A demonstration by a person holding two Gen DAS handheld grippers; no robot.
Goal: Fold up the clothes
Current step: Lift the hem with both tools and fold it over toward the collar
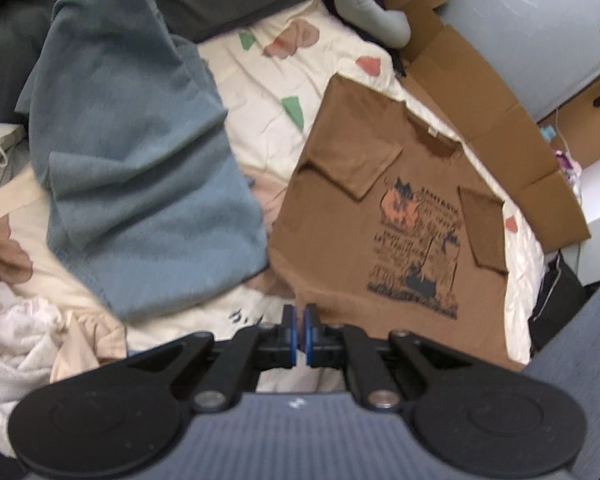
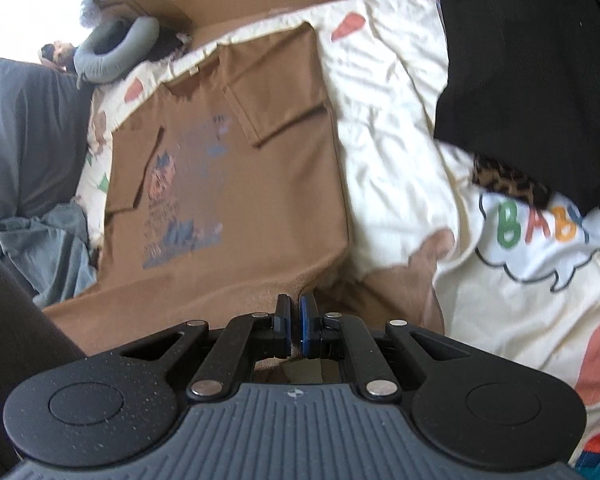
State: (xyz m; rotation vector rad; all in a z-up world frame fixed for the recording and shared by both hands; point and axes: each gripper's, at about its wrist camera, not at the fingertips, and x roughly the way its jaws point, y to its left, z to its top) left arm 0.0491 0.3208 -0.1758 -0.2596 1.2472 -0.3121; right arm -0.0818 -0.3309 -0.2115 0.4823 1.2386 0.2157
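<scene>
A brown T-shirt (image 1: 348, 248) with a dark printed graphic lies face up on the cream bedspread (image 1: 260, 92), both sleeves folded in over its chest. Its lower hem rises towards both grippers. My left gripper (image 1: 300, 314) is shut on the hem's left corner, with brown cloth running up into its blue pads. In the right wrist view the same T-shirt (image 2: 260, 184) stretches away from my right gripper (image 2: 295, 306), which is shut on the hem's right corner. Brown fabric bunches around and under its fingers (image 2: 309, 320).
A blue-grey garment (image 1: 140, 152) lies crumpled left of the shirt, with white and peach clothes (image 1: 24, 340) beyond it. Flattened cardboard (image 1: 480, 92) lines the far side. A black garment (image 2: 532, 80) and a white "BABY" print (image 2: 540, 236) lie to the right. A grey plush (image 2: 112, 48) sits at the head.
</scene>
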